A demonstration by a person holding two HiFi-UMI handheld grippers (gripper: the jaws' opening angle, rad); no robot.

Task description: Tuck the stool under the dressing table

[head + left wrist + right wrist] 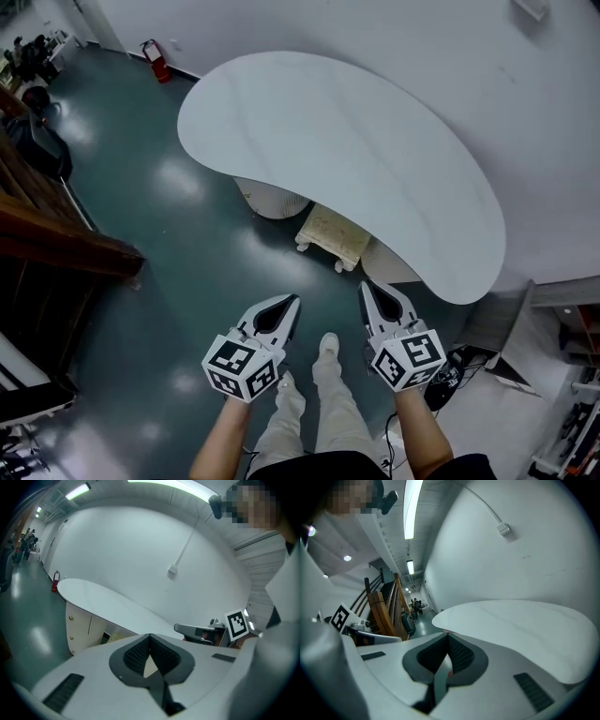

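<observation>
Your left gripper (289, 305) and right gripper (367, 289) both have their jaws closed together on nothing, side by side above the green floor (187, 244), while the cream stool (333, 234) sits partly under the near edge of the white dressing table (347, 141).

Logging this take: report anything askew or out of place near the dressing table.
The stool sits only partly under the dressing table, with its near edge poking out from below the tabletop. Nothing looks spilled or damaged.
</observation>
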